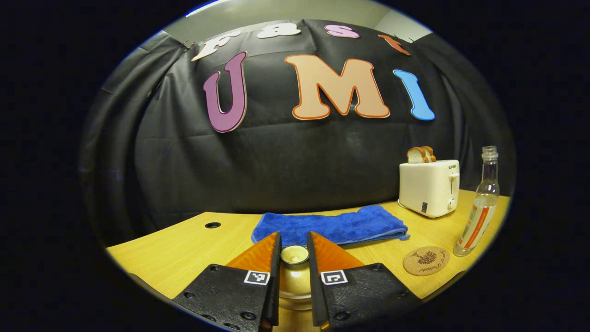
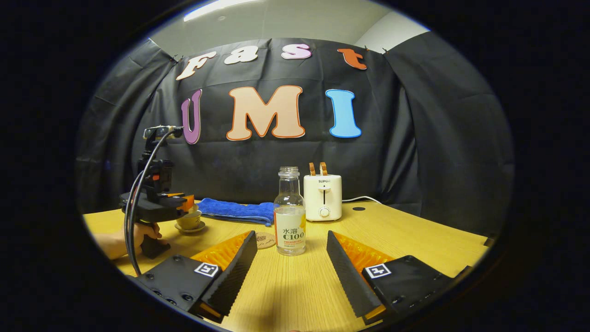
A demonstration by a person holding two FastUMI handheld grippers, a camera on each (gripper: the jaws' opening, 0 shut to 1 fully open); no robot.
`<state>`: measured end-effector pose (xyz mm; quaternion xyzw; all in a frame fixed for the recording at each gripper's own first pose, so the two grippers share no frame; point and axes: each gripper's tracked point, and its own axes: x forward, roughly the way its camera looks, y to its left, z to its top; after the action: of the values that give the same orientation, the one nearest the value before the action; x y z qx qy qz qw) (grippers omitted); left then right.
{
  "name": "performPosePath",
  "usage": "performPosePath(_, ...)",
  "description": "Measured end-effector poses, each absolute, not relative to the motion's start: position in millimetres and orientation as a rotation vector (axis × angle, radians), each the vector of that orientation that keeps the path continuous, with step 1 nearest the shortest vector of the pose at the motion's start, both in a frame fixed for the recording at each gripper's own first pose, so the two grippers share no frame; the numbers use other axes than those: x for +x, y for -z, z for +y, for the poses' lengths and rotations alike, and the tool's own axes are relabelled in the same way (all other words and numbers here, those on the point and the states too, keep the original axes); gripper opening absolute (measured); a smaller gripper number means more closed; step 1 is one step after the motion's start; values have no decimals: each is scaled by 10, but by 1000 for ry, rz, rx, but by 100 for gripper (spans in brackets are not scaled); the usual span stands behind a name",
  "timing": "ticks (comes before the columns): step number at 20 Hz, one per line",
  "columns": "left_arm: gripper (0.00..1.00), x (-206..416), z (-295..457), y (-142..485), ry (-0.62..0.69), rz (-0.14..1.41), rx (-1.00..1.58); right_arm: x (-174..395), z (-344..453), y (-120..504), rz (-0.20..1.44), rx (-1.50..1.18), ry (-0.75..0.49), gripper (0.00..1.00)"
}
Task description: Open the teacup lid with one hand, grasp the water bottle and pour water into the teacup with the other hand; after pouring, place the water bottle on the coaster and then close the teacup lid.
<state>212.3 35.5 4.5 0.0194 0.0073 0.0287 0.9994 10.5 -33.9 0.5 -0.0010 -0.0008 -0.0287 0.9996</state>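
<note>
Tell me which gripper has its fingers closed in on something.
The left gripper: its fingers flank the teacup lid's knob. The right gripper gapes wide, short of the bottle.

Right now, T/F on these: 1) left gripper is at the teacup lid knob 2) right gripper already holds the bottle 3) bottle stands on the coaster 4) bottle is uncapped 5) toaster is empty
1) True. The left gripper has its fingers on either side of the lid knob of the teacup.
2) False. The right gripper is open, and the water bottle stands on the table ahead of its fingers.
3) False. The bottle stands beside the coaster, which is bare.
4) True. Its neck shows no cap.
5) False. The toaster has bread sticking out of its slots.
</note>
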Motion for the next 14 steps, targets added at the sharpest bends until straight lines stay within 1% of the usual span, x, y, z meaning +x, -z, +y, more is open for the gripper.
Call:
performPosePath(2,25,2022,386,-51,-63,13,-11,139,-331,-4,-1,-1,55,94)
performPosePath(3,25,1961,396,-25,-64,29,-2,168,-308,3,0,-1,51,98)
performPosePath(4,26,1895,406,-30,-63,20,-8,208,-302,4,1,-1,51,98)
performPosePath(5,26,1829,392,-37,-56,20,-4,255,-298,6,0,-1,52,94)
performPosePath(6,25,1742,399,-35,-45,18,-6,311,-283,-2,1,0,51,94)
performPosePath(7,26,1653,410,-48,-40,21,-4,380,-273,24,5,-1,51,98)
performPosePath(9,25,1474,416,-55,-15,17,-5,515,-268,29,8,-2,55,98)
performPosePath(10,25,1371,413,-60,0,15,-5,584,-274,29,8,-1,58,94)
performPosePath(13,25,1051,502,-73,15,12,-5,790,-288,42,7,-3,77,94)
performPosePath(14,25,958,584,-77,-3,9,-4,857,-296,45,11,-3,83,98)
